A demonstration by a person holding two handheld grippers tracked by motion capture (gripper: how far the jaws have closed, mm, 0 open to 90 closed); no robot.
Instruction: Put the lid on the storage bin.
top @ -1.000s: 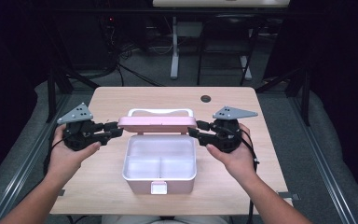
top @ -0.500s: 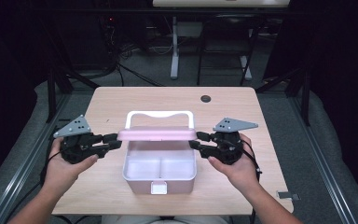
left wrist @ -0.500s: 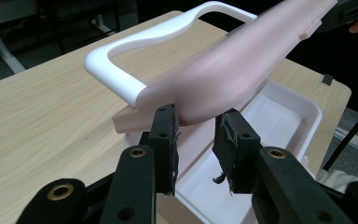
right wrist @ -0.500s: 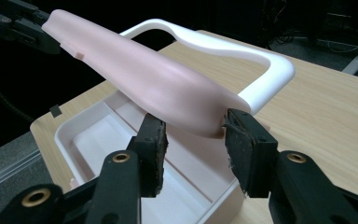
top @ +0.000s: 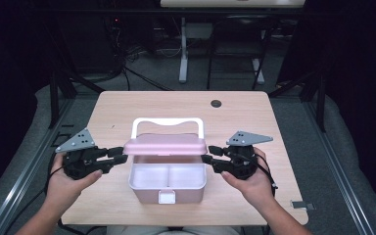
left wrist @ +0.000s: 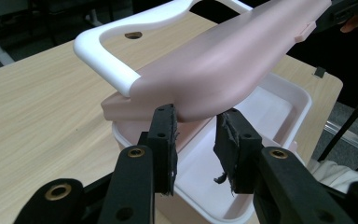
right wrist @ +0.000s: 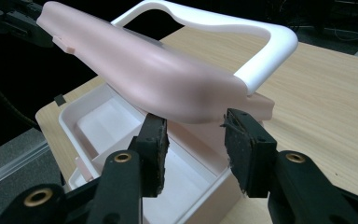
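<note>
Pink lid [top: 165, 145] hangs tilted over white two-compartment box [top: 166, 182] near worktop [top: 127, 105] front edge, white handle [top: 167, 123] at back. Left hand-held gripper [top: 122, 157] clamped on lid's left end, right hand-held gripper [top: 206, 159] clamped on its right end.

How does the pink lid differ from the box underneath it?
The lid is pink on top, shallow and gently domed; the box is deeper, with a white inside split into two compartments. The lid is held up between the left tongs and right tongs, partly over the box, while the box rests on the table. Both are rounded rectangles of similar width.
</note>
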